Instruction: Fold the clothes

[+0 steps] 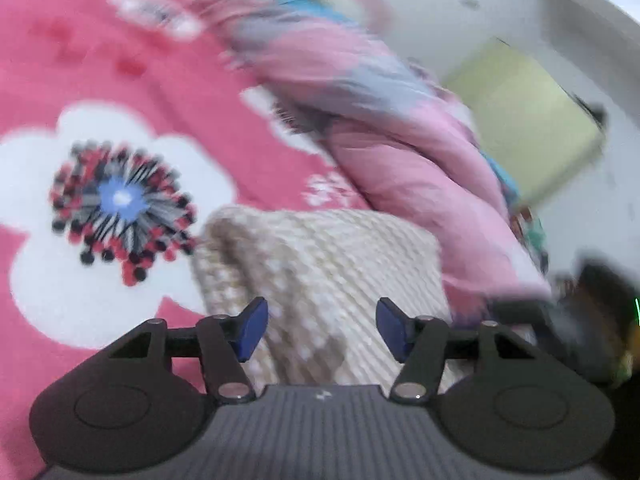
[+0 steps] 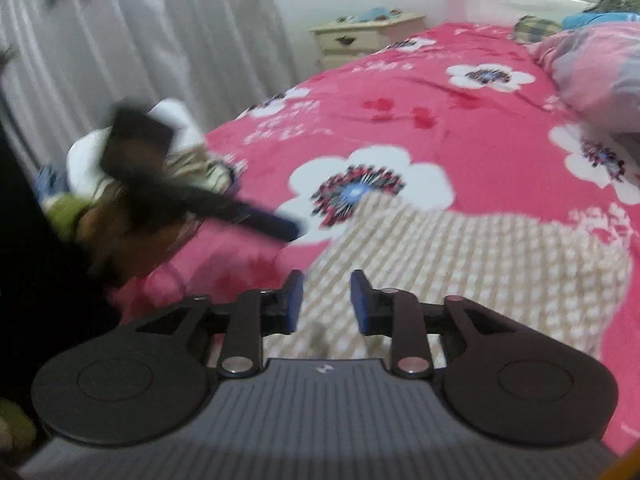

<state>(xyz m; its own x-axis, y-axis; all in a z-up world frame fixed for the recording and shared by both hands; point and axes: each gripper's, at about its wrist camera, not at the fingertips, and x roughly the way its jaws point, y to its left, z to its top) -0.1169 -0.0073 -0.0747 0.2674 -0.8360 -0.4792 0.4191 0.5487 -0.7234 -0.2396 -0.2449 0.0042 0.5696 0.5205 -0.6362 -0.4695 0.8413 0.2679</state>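
A beige and white checked garment [image 1: 340,264] lies rumpled on a pink bed sheet with big white flowers [image 1: 100,60]. My left gripper [image 1: 323,328] hovers over its near part, jaws open, with only cloth showing behind the blue pads. In the right wrist view the same garment [image 2: 460,264] spreads to the right. My right gripper [image 2: 326,300] stands above its left edge with a narrow gap between the pads and nothing in it. The left gripper [image 2: 288,229] appears there as a dark blur with a blue tip, left of the garment.
A bunched pink quilt [image 1: 400,140] lies along the bed past the garment, also seen at the far right as a quilt [image 2: 600,72]. A heap of other clothes [image 2: 120,140] sits at the bed's left corner. A cream nightstand [image 2: 360,36] and grey curtain [image 2: 140,40] stand behind.
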